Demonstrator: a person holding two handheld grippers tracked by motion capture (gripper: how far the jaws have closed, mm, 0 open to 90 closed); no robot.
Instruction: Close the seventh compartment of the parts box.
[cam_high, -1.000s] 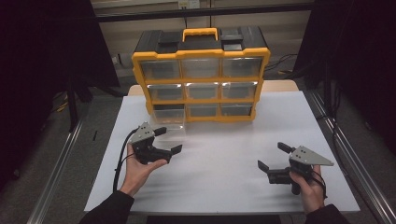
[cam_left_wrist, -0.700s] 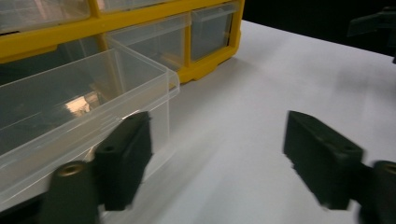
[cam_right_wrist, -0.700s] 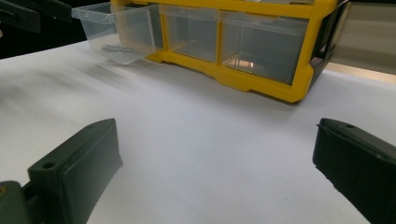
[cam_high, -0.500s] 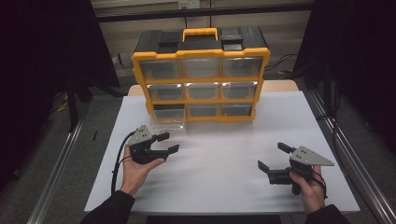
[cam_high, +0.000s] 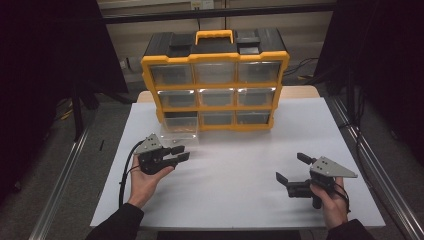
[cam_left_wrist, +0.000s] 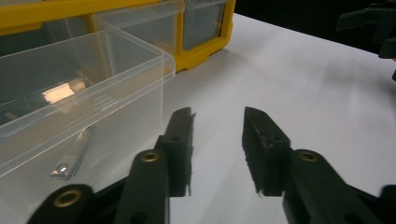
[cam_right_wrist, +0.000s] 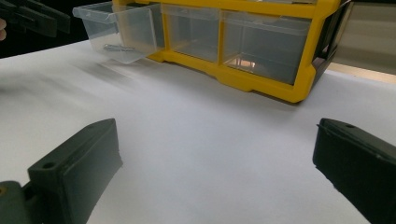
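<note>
A yellow and black drawer cabinet (cam_high: 215, 85) stands at the back of the white table (cam_high: 235, 200). Its bottom left clear drawer (cam_high: 179, 131) is pulled out, and a small metal clip-like piece (cam_left_wrist: 72, 156) lies inside it. My left gripper (cam_high: 183, 152) hovers just in front of that drawer (cam_left_wrist: 84, 84). Its jaws have just been closing, a narrow gap is left, and nothing is between them (cam_left_wrist: 217, 114). My right gripper (cam_high: 290, 166) rests at the front right, far from the cabinet, with its jaws wide open and empty (cam_right_wrist: 217, 140).
The cabinet's other clear drawers (cam_right_wrist: 261, 42) are pushed in. Bare white tabletop lies between the two hands. Metal rails (cam_high: 370, 165) run along both sides of the table, with dark floor beyond them.
The left gripper's jaws have drawn much closer together, with nothing caught between them. The left hand has barely shifted. The right hand and gripper are as before.
</note>
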